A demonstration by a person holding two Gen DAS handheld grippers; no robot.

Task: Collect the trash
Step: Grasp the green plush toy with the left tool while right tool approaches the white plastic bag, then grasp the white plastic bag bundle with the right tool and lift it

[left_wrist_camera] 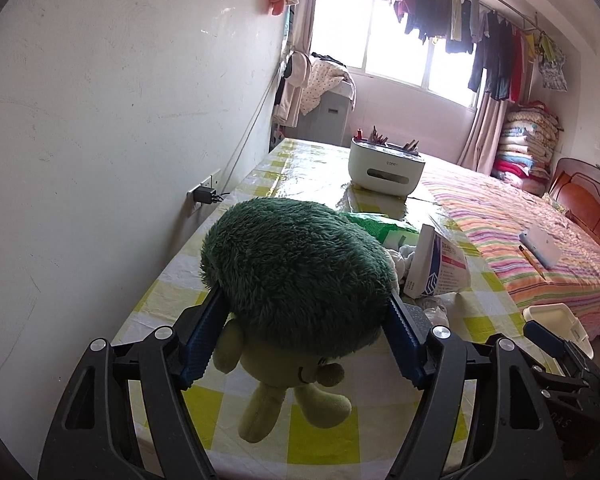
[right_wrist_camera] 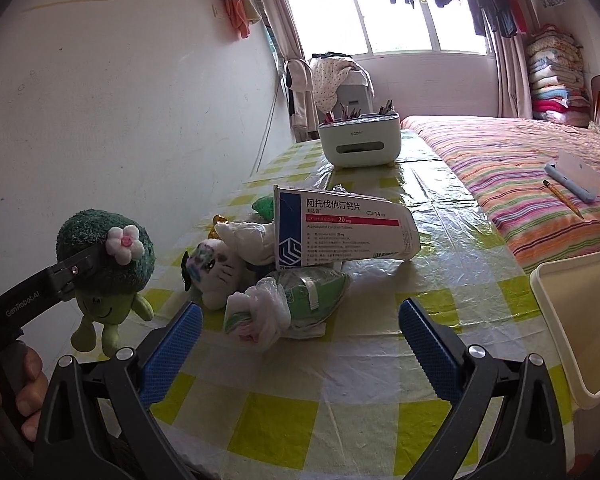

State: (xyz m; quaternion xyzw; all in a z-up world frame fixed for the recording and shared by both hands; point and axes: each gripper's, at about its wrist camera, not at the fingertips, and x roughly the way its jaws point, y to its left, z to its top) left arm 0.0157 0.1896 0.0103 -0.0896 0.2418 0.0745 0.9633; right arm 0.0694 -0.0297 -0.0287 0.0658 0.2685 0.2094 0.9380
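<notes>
My left gripper (left_wrist_camera: 300, 308) is shut on a green broccoli plush toy (left_wrist_camera: 296, 264) and holds it above the checked tablecloth; the toy also shows in the right wrist view (right_wrist_camera: 108, 268). My right gripper (right_wrist_camera: 300, 332) is open and empty, just in front of a crumpled plastic bag (right_wrist_camera: 260, 316) and a green wrapper (right_wrist_camera: 316, 292). Behind them lie a white cat plush (right_wrist_camera: 216, 268) and a flattened white and blue medicine box (right_wrist_camera: 340, 232). The box also shows in the left wrist view (left_wrist_camera: 436, 268).
A cream bin (right_wrist_camera: 580, 320) stands at the table's right edge. A white tissue box with pens (right_wrist_camera: 360, 140) sits at the far end. A striped bed (right_wrist_camera: 520, 172) lies to the right, a wall with a socket (left_wrist_camera: 204, 194) to the left.
</notes>
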